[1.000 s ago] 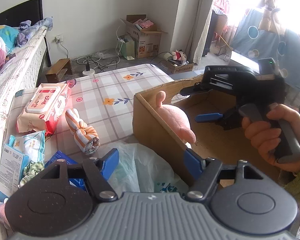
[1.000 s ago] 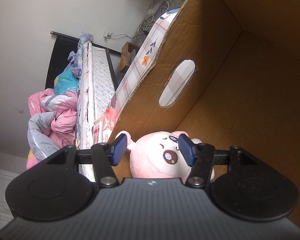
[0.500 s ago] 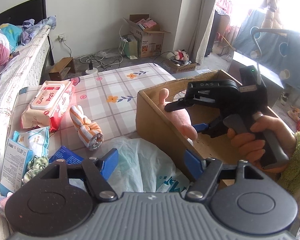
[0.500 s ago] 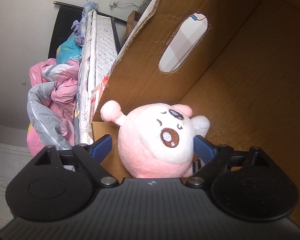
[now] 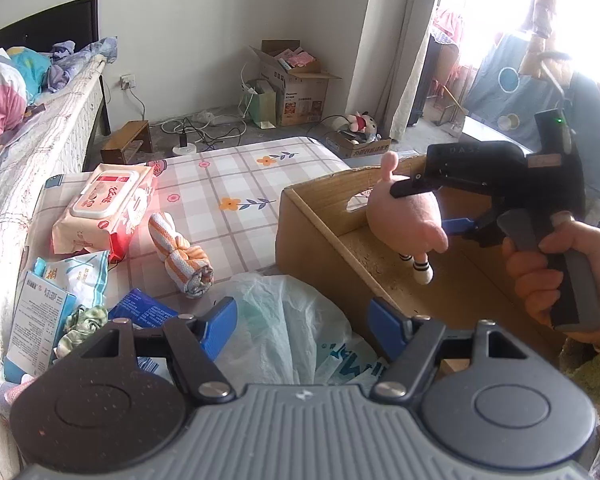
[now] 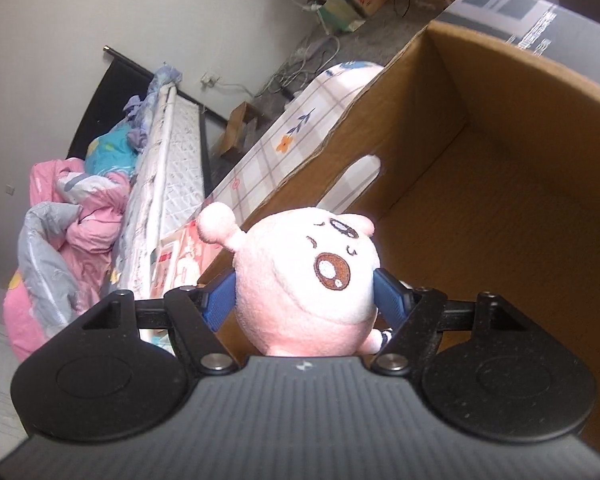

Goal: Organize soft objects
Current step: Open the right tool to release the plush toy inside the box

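- Pink plush toy (image 6: pixel 306 280) is clamped between the right gripper (image 6: pixel 306 300) pads, held above the cardboard box (image 5: pixel 320 236) rim.
- Left gripper (image 5: pixel 302 320) is spread wide over a plastic bag (image 5: pixel 296 320).

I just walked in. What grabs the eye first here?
A round pink plush toy with a sleepy embroidered face, pinched between the blue jaws of the right gripper above an open cardboard box. Left of the box, a knotted orange-striped cloth lies on the flowered checked sheet.
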Motion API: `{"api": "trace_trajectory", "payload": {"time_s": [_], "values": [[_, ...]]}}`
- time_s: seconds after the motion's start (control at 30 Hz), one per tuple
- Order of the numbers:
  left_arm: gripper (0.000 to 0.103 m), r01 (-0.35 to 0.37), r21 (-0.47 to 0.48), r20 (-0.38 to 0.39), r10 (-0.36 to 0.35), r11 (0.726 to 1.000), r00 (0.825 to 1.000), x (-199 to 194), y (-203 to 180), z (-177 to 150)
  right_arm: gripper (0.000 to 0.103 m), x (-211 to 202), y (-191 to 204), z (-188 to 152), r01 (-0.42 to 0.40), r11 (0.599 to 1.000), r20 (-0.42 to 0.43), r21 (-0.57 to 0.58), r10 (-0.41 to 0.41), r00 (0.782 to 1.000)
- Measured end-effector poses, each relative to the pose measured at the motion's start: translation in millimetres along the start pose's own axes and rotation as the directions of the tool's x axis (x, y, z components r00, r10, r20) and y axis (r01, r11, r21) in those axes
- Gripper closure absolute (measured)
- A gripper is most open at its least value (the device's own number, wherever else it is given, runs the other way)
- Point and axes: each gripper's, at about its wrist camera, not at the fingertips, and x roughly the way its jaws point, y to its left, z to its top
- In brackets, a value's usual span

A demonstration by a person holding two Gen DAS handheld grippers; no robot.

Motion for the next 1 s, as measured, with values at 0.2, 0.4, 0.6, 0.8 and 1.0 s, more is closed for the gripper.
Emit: {"api": "trace_trajectory", "payload": {"time_s": [0.2, 0.4, 0.6, 0.8, 1.0], "values": [[0.029, -0.009, -0.016, -0.014, 0.009, 1.000, 1.000, -0.4, 6.4, -6.3, 0.030, 50.0, -14.8, -20.9, 0.027, 0.995, -0.105, 0.098, -0.017, 0.994], [0.029, -0.018, -0.026, -0.016, 0.018, 1.000, 1.000, -1.5, 11.6, -5.8, 0.029, 70.5, -4.7, -33.5, -0.029, 0.993, -0.113, 0.114, 0.041, 0.993], [0.029, -0.014, -0.025, -0.021, 0.014, 1.000, 1.000, -1.0, 10.8, -6.8, 0.024, 75.1, 4.4, -40.1, -0.031, 0.998, -0.125, 0.054, 0.038, 0.991], [0.026, -0.020, -0.034, -0.012, 0.019, 0.999, 1.000, -11.7, 11.2, -10.0, 0.022, 62.9, -7.5, -30.4, -0.053, 0.990, -0.156, 0.127, 0.073, 0.985], [0.017, -0.063, -0.034, 0.028, 0.064, 0.997, 0.998, -44.6, 14.9, -25.5, 0.020, 11.5, -6.0, -26.4, -0.094, 0.991, -0.107, 0.094, 0.104, 0.989]]}}
